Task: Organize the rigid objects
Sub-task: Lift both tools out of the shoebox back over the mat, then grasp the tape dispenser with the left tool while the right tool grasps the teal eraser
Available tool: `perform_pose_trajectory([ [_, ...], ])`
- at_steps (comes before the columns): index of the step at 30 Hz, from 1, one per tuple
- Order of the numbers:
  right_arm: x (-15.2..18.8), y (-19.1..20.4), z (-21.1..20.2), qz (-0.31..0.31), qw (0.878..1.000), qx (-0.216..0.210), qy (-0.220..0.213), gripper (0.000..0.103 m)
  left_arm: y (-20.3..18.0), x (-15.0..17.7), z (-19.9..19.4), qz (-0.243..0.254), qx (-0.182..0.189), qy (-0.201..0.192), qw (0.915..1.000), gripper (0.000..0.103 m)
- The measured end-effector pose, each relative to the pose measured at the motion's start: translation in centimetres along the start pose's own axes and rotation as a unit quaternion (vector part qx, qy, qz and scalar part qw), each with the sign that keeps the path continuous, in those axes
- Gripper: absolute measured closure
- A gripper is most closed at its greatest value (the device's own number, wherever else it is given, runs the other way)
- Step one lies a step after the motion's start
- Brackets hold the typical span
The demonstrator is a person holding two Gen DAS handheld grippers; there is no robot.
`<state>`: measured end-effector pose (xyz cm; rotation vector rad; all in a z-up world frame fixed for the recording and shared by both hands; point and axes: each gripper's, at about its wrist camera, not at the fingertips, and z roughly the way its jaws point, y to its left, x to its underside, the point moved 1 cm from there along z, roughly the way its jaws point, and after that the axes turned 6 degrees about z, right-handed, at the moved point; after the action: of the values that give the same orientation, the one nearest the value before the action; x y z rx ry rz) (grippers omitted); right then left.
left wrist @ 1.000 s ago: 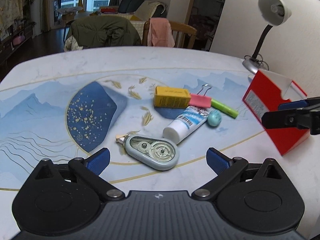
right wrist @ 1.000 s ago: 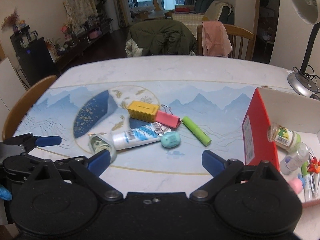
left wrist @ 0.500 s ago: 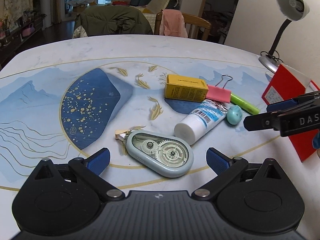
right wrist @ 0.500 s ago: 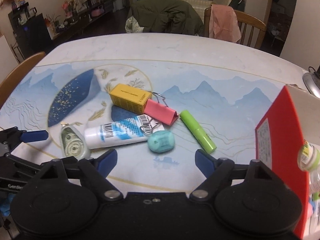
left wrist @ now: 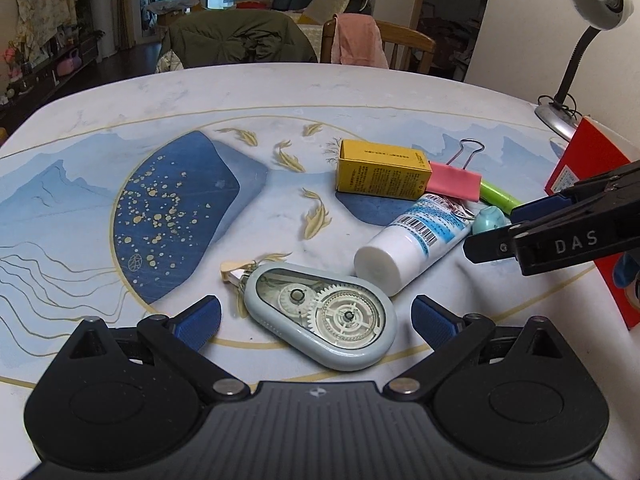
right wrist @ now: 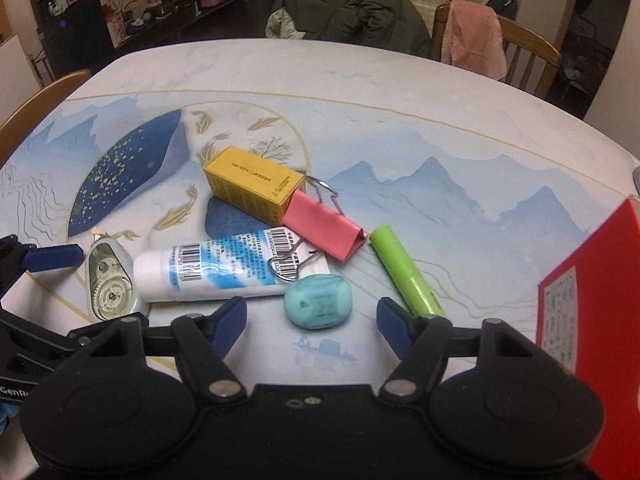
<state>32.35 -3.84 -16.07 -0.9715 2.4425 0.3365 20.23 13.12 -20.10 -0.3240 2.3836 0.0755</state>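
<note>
A pale blue correction tape dispenser (left wrist: 324, 318) lies flat between the open fingers of my left gripper (left wrist: 316, 320); it also shows in the right wrist view (right wrist: 110, 280). A teal egg-shaped item (right wrist: 318, 300) lies between the open fingers of my right gripper (right wrist: 312, 316). Around them lie a white tube (right wrist: 216, 270), a yellow box (right wrist: 252, 190), a pink binder clip (right wrist: 324, 228) and a green highlighter (right wrist: 404, 270). Both grippers are empty.
A red storage box (right wrist: 592, 320) stands at the right on the table (right wrist: 360, 92). A desk lamp (left wrist: 592, 20) stands at the far right. Chairs with a green coat (left wrist: 240, 40) and a pink cloth (left wrist: 358, 40) stand behind the table.
Both grippers have moved forward and down toward the objects. The tape dispenser now sits between my left fingers and the teal item between my right fingers.
</note>
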Motion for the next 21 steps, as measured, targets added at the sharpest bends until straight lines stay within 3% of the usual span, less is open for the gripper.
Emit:
perform_pose_trajectory([
  [5, -0.2, 0.0, 0.7, -0.004, 1.0, -0.002, 0.003, 0.044, -0.1, -0.2, 0.1, 0.001, -0.004, -0.003, 1.0, 0.005],
  [10, -0.2, 0.1, 1.1, -0.011, 1.0, -0.004, 0.006, 0.049, -0.1, -0.4, 0.0, 0.005, -0.007, -0.005, 1.0, 0.017],
  [13, -0.2, 0.2, 1.2, -0.017, 1.0, -0.002, 0.004, 0.05, 0.0, -0.4, 0.0, 0.005, -0.006, -0.005, 1.0, 0.018],
  [17, -0.2, 0.3, 1.0, -0.017, 1.0, 0.0, 0.001, 0.065, 0.0, -0.5, -0.1, 0.002, -0.004, -0.005, 1.0, 0.018],
  [21, 0.2, 0.2, 0.4, -0.014, 1.0, 0.005, -0.004, 0.065, 0.2, -0.4, -0.3, -0.006, 0.002, -0.004, 1.0, 0.018],
])
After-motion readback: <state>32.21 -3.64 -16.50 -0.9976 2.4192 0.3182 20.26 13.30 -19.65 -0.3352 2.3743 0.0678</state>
